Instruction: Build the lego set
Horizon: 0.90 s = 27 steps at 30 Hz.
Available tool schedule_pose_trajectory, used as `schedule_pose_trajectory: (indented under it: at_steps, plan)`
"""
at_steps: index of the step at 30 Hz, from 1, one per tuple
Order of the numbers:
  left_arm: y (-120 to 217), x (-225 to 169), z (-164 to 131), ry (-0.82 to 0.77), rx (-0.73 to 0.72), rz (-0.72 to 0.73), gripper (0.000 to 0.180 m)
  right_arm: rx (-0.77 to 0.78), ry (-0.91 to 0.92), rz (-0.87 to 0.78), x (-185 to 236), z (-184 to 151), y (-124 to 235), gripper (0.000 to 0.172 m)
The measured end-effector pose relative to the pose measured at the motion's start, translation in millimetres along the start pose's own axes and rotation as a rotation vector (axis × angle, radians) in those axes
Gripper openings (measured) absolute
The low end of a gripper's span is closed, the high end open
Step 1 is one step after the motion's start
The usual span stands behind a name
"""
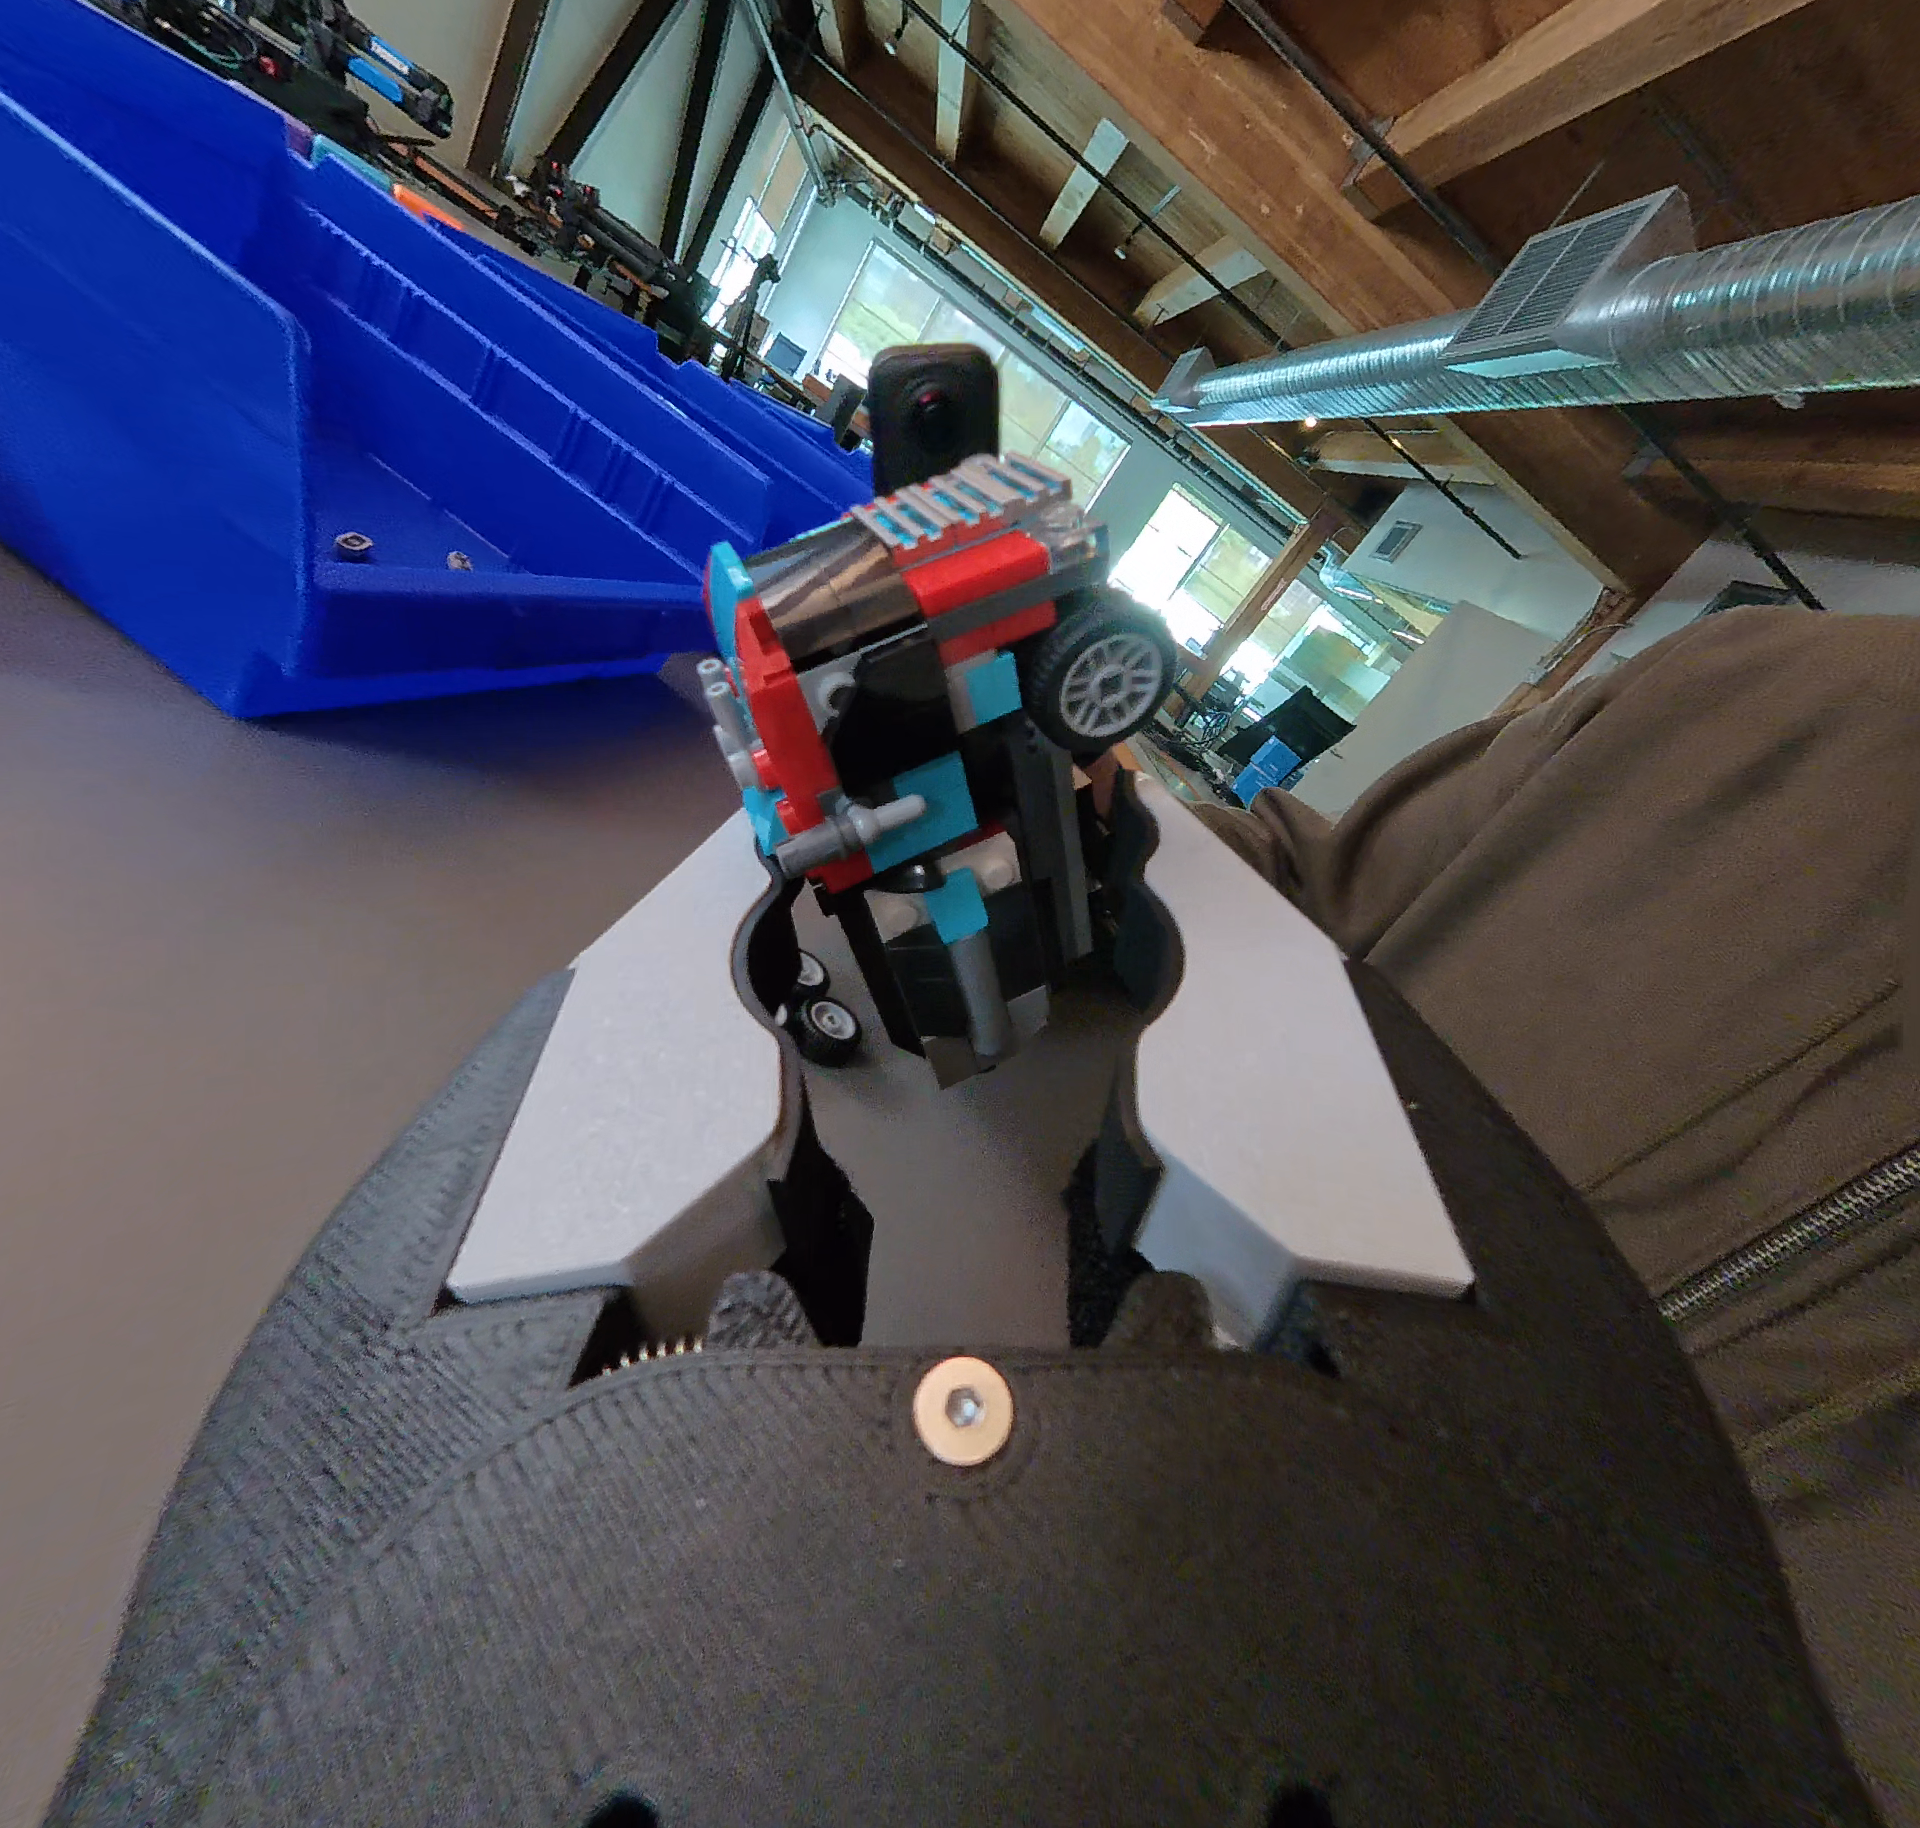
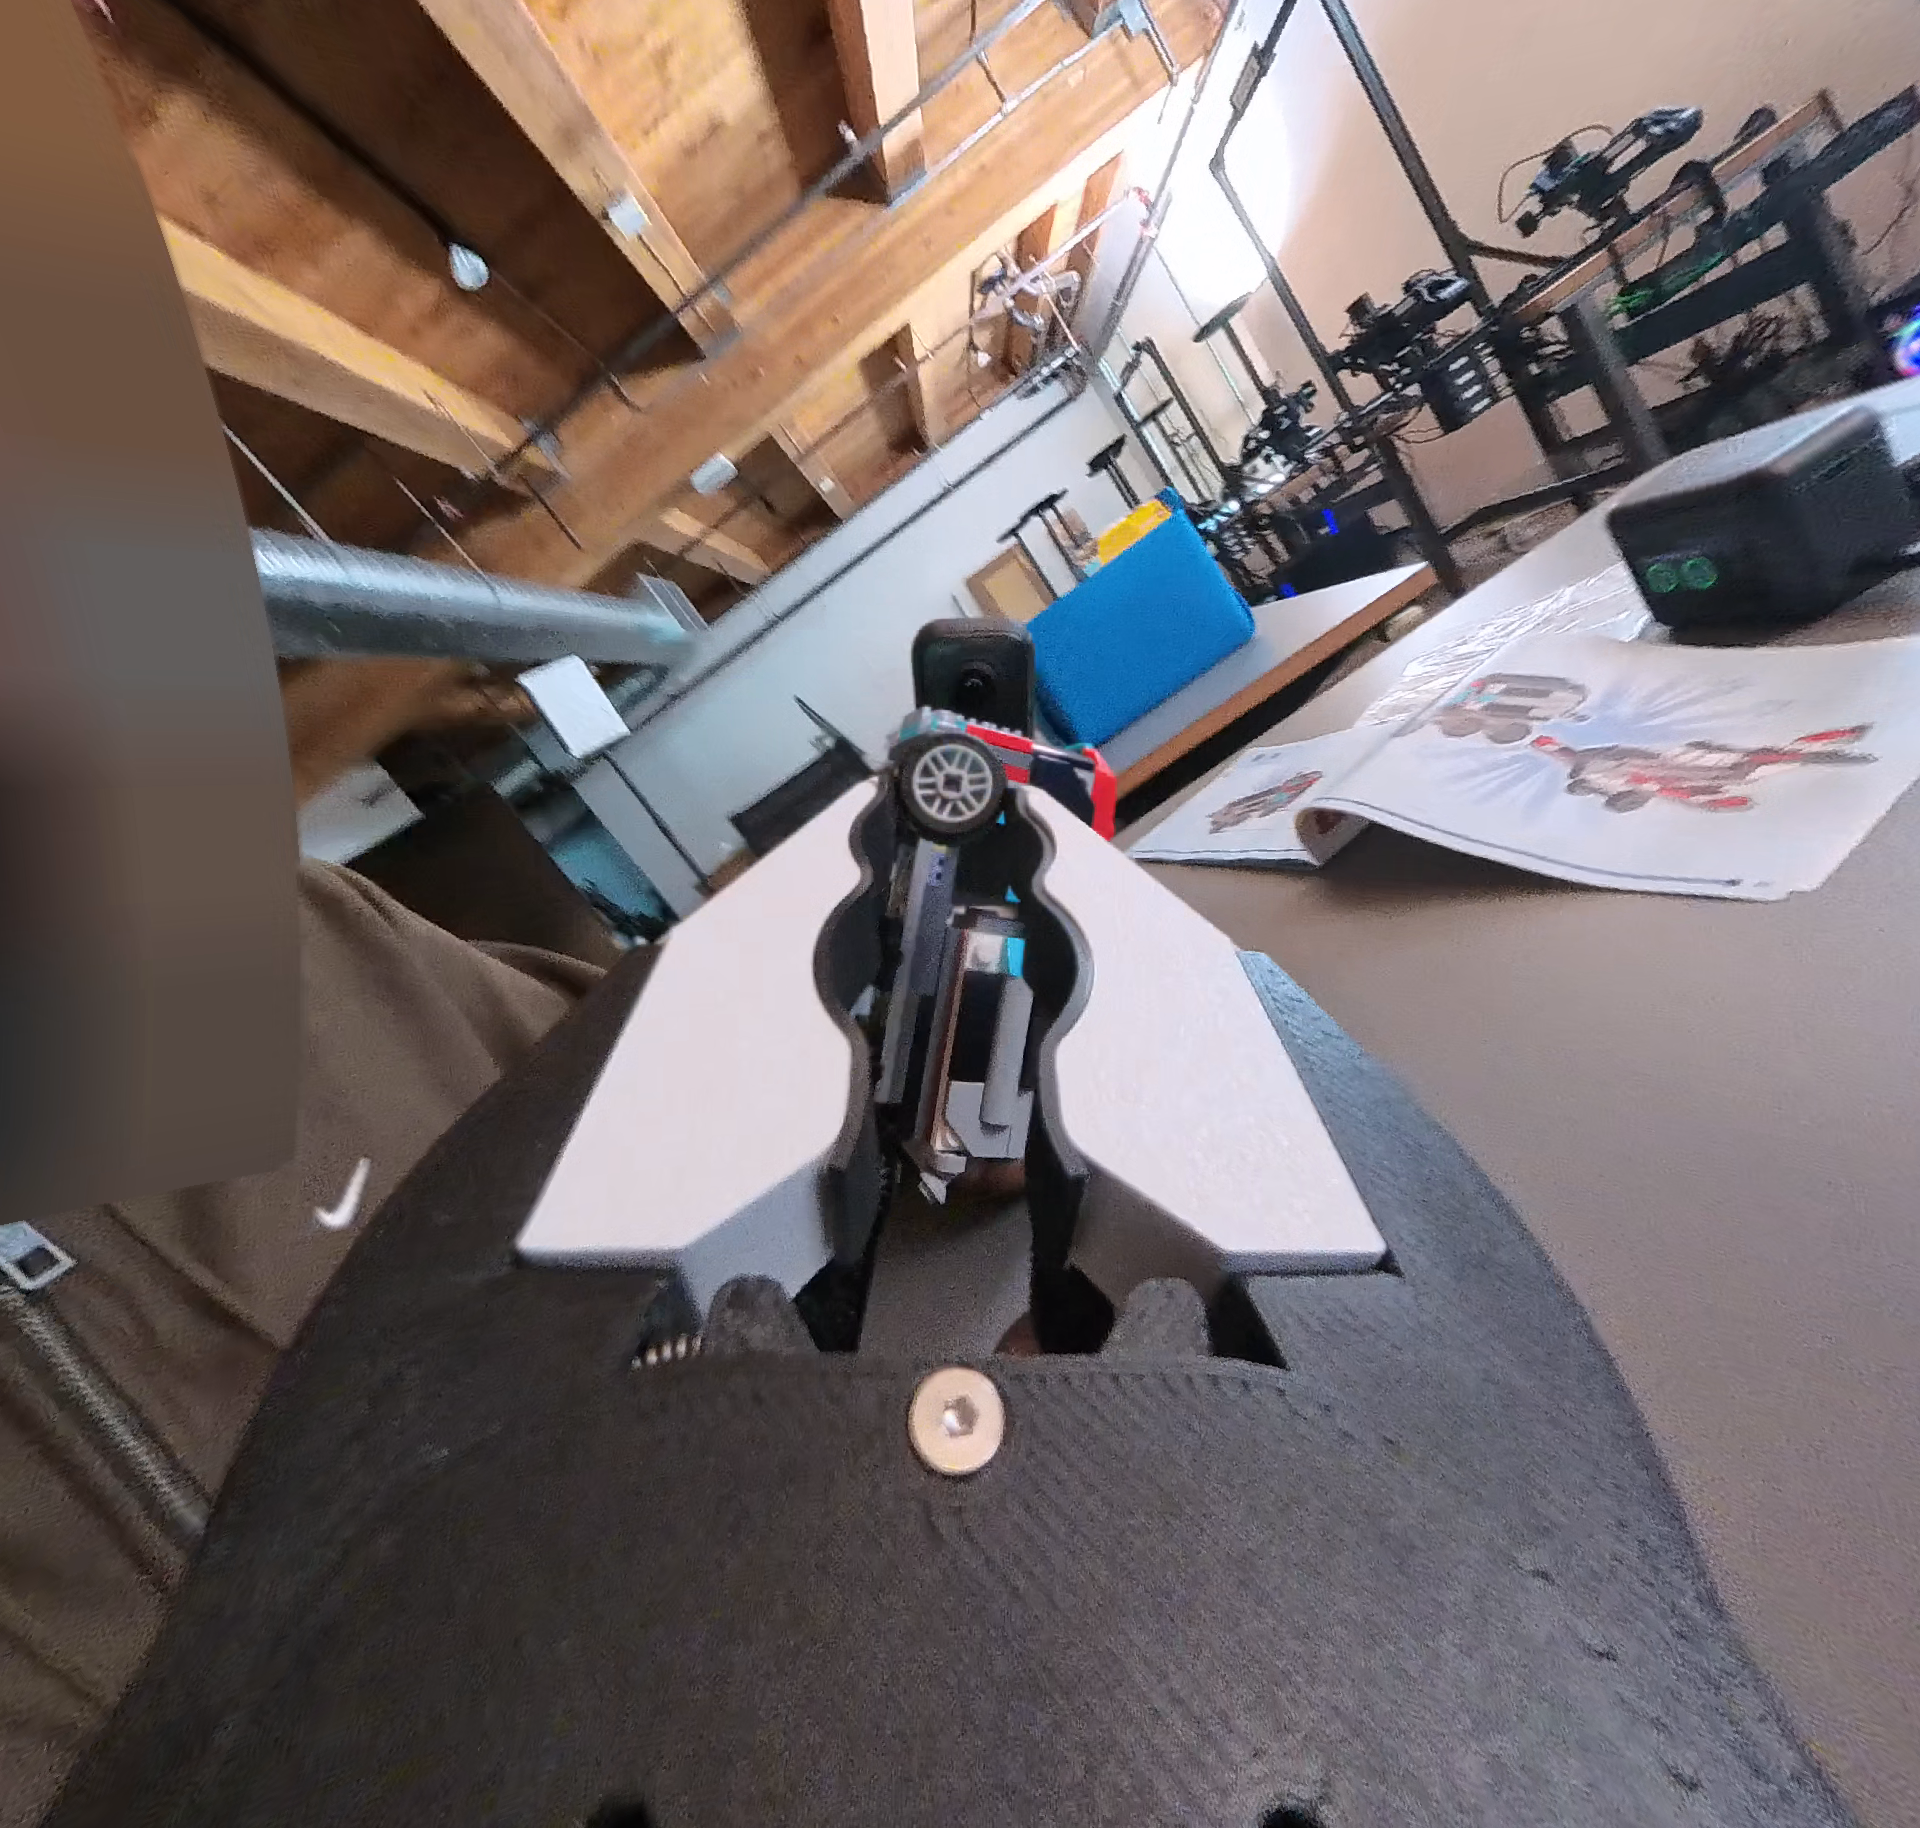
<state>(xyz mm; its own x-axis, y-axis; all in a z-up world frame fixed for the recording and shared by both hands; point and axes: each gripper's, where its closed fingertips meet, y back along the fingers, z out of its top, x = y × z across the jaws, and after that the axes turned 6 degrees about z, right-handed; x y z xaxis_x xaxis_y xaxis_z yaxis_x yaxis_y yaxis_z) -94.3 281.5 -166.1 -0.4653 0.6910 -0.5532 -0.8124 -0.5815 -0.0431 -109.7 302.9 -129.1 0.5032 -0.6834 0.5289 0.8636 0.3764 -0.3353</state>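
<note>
Up close, both grippers are tilting upward off the grey table point(image 1: 260, 947), their ribbed black printed bodies filling the lower half of each view. The left gripper point(image 1: 945, 843) is keeping its pale, flat-faced fingers spread wide around the brick-built truck point(image 1: 894, 698). Its pads are partly hidden, so I cannot tell whether they are pressing. The right gripper point(image 2: 951, 822) is clamping the same truck across its narrow side, scalloped black pads hugging it.

At ten o'clock from the left gripper, glossy blue plastic bins point(image 1: 312, 428) are sitting. At two o'clock from the right one, an open paper booklet point(image 2: 1558, 791) is lying flat. The truck is hanging above the table, studded red, teal and black, one spoked grey wheel uppermost. Two tiny loose wheels point(image 1: 826, 1020) are resting below it.
</note>
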Motion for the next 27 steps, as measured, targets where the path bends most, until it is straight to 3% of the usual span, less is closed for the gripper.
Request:
schedule_pose_trajectory:
  at_steps: [8,27]
  plan:
    - [-3,0,1,-0.022,-0.020,0.029,0.061,-0.043,-0.125,0.093,4,-2,-1,0.022]
    - [-4,10,-3,-0.057,0.007,0.131,0.061,-0.014,-0.187,0.075,0,-13,-5,0.022]
